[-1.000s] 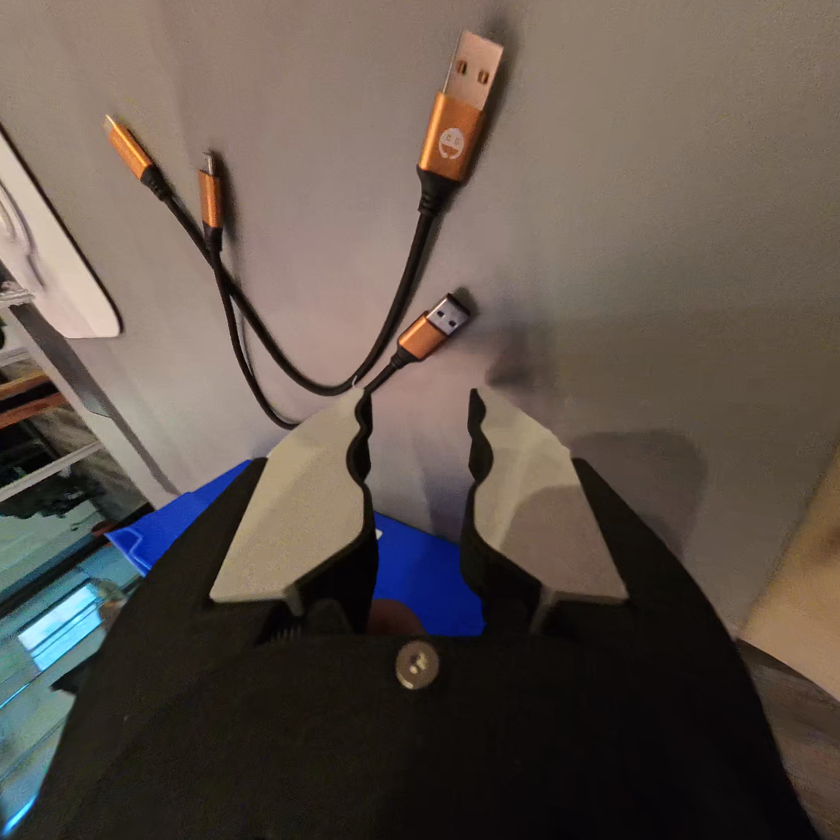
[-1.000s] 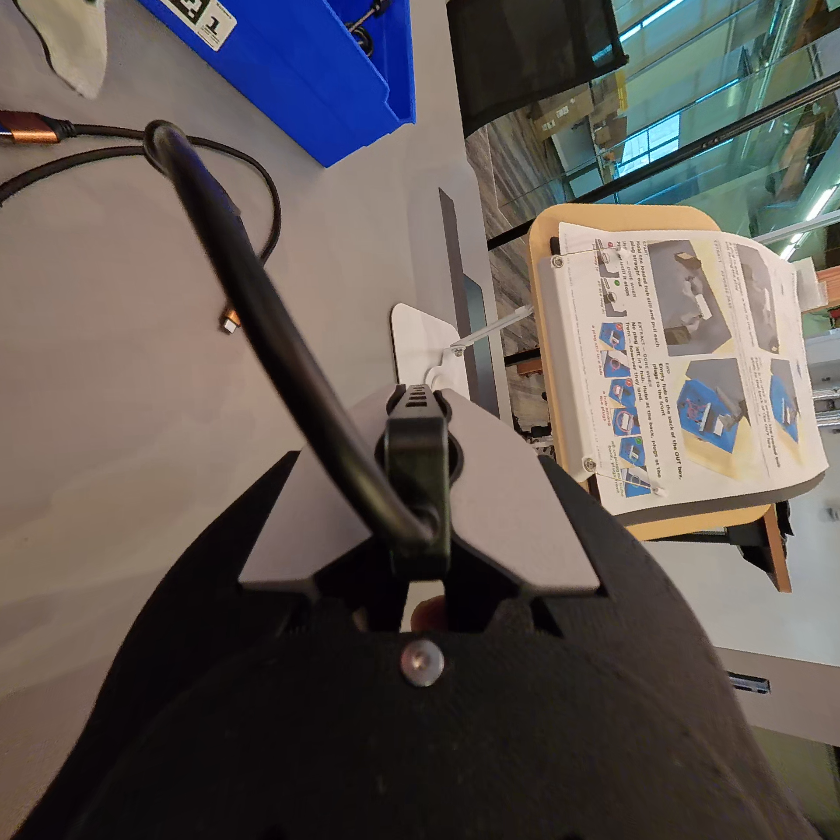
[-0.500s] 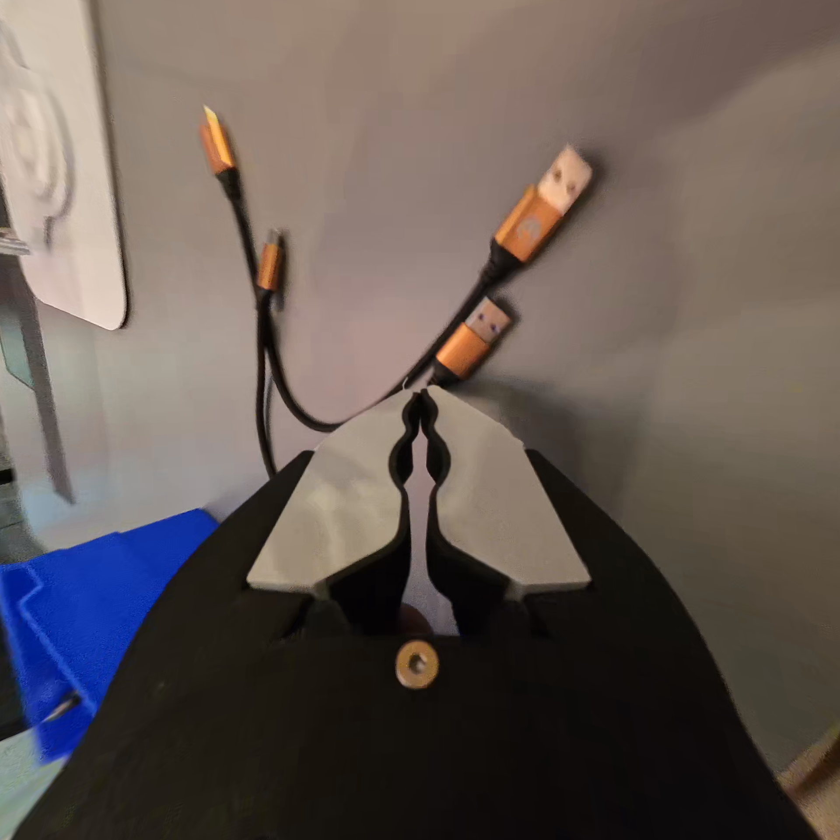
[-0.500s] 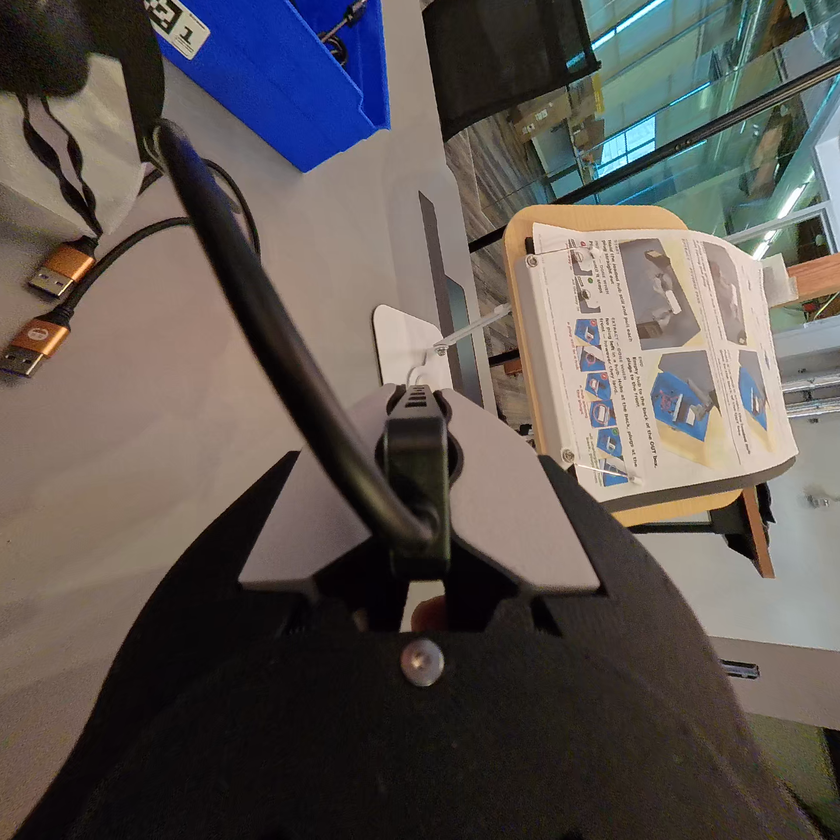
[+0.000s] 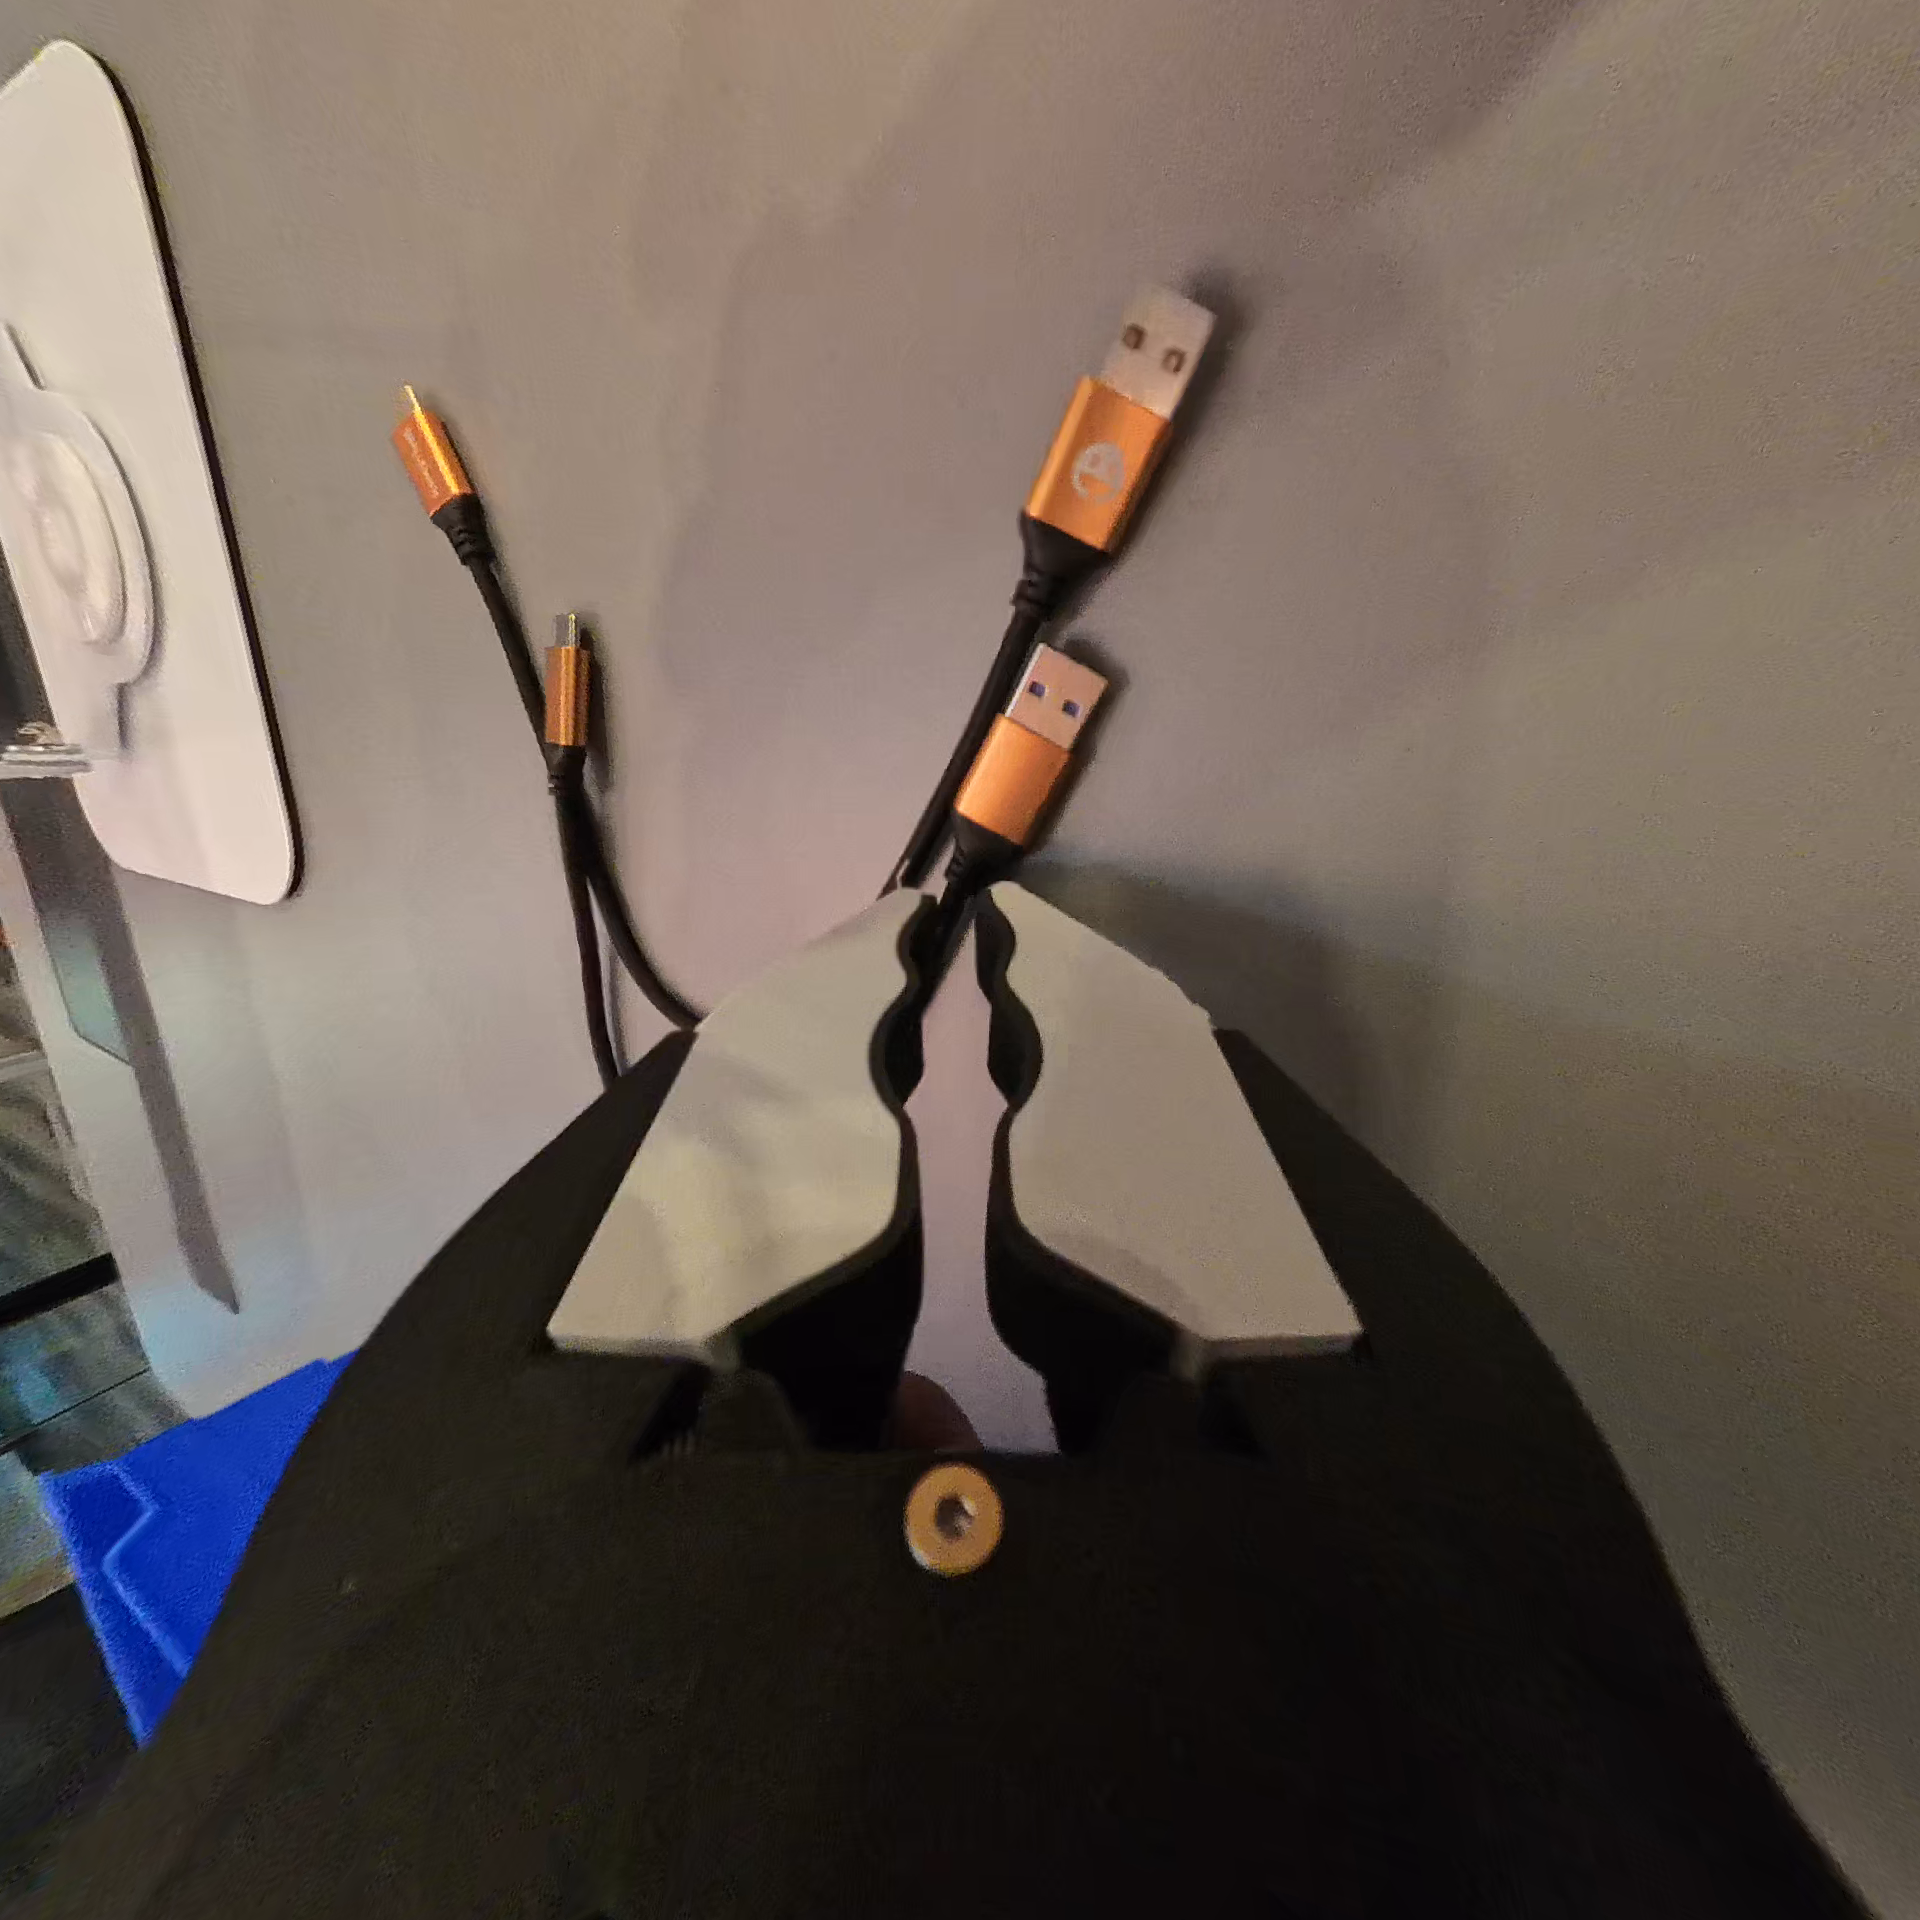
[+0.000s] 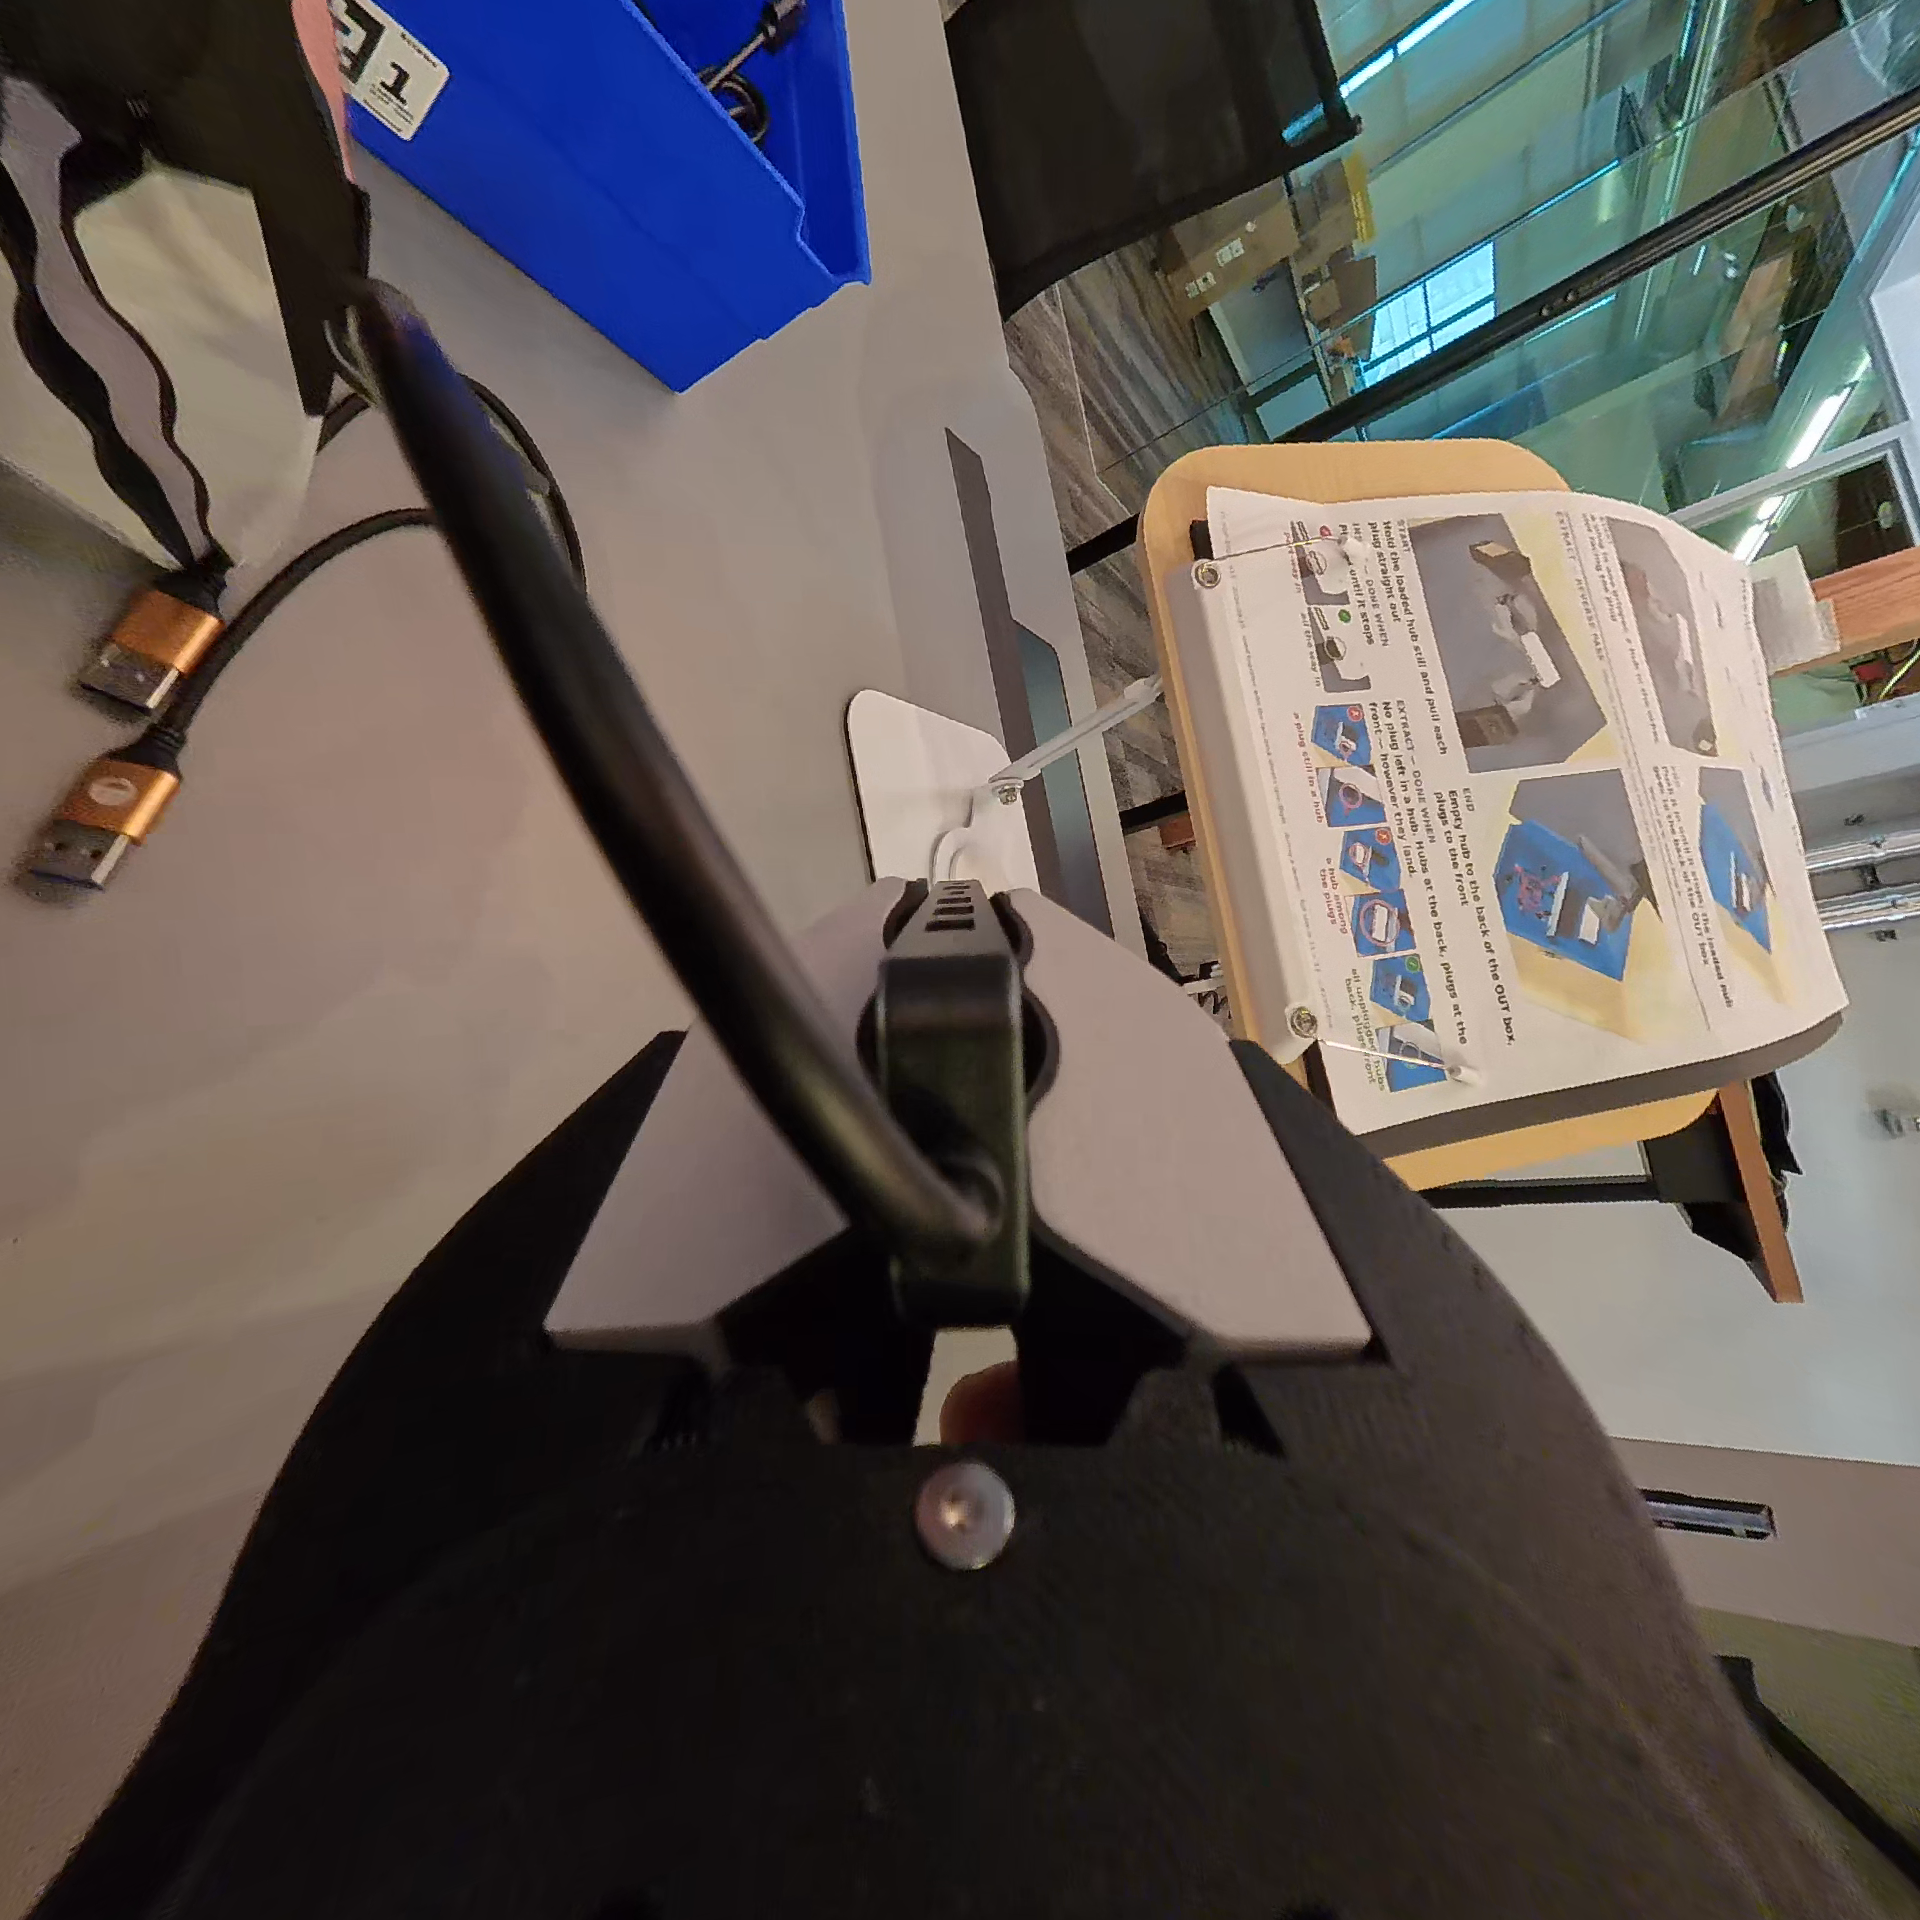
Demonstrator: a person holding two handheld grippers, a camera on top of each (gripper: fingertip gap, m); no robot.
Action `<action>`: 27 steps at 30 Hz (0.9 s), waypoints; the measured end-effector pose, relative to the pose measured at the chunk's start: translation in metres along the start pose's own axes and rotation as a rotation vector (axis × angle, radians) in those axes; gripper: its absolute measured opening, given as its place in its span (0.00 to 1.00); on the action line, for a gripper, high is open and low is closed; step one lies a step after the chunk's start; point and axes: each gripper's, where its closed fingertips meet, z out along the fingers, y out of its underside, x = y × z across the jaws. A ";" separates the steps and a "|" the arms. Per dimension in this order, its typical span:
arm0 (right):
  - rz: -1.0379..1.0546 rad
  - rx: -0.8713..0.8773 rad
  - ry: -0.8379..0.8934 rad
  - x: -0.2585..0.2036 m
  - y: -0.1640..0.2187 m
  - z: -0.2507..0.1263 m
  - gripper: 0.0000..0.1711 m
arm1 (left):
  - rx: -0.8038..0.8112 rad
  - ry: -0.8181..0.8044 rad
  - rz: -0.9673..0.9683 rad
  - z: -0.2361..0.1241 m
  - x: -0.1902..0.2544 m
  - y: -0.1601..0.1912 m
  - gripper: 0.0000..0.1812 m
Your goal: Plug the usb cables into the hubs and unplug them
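My left gripper (image 5: pixel 951 914) is shut on the black cable just behind a small orange USB plug (image 5: pixel 1023 748) on the grey table. A larger orange USB plug (image 5: pixel 1117 436) lies just beyond it. Two thin orange plugs (image 5: pixel 431 457) (image 5: pixel 566 686) lie to the left. My right gripper (image 6: pixel 951 904) is shut on a black USB hub (image 6: pixel 945 1039), held edge-on above the table. The hub's thick black cable (image 6: pixel 582 665) arcs up and left. The left gripper (image 6: pixel 156 364) and both orange plugs (image 6: pixel 156 644) (image 6: pixel 109 821) also show in the right wrist view.
A blue bin (image 6: pixel 623 187) with cables inside stands at the back of the table and shows in the left wrist view (image 5: pixel 156 1538). A white stand base (image 6: pixel 925 790) (image 5: pixel 135 520) carries an instruction sheet (image 6: pixel 1455 810) past the table edge. A black chair back (image 6: pixel 1122 125) is beyond. The grippers' ends are close to 20 cm from one another.
My left gripper went from open to shut and came up onto the cable behind the small orange plug. In the right wrist view it came in at the top left. The right gripper kept its hold.
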 end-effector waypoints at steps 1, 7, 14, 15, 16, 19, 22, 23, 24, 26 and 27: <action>0.002 0.002 0.001 0.000 0.000 0.000 0.07 | 0.007 0.004 -0.002 0.001 -0.001 -0.001 0.03; 0.006 0.004 0.004 0.002 0.000 -0.002 0.07 | 0.029 0.071 -0.102 0.007 -0.007 -0.006 0.01; 0.016 0.016 0.013 0.004 0.003 -0.003 0.07 | 0.093 0.073 -0.237 -0.010 -0.023 -0.012 0.00; 0.016 0.018 0.009 0.003 0.003 -0.003 0.07 | 0.107 0.090 -0.249 -0.016 -0.023 -0.014 0.00; 0.017 0.017 0.004 0.002 0.003 -0.002 0.07 | 0.120 0.117 -0.241 -0.020 -0.021 -0.015 0.00; 0.016 0.013 -0.005 0.000 0.003 0.000 0.07 | 0.130 0.112 -0.213 -0.018 -0.017 -0.019 0.00; 0.010 0.009 -0.010 -0.002 0.002 0.001 0.07 | 0.023 0.036 -0.116 0.000 -0.016 -0.009 0.13; 0.008 0.009 -0.009 -0.003 0.001 0.001 0.07 | 0.006 0.052 -0.099 0.005 -0.012 -0.008 0.15; 0.006 0.008 -0.009 -0.003 0.001 0.001 0.07 | 0.036 0.062 -0.135 0.007 -0.013 -0.013 0.14; 0.006 0.008 -0.007 -0.002 0.000 0.001 0.07 | 0.052 0.114 -0.190 0.010 -0.010 -0.015 0.07; 0.007 0.009 -0.006 -0.002 0.000 0.001 0.07 | 0.069 0.125 -0.202 0.012 -0.010 -0.017 0.05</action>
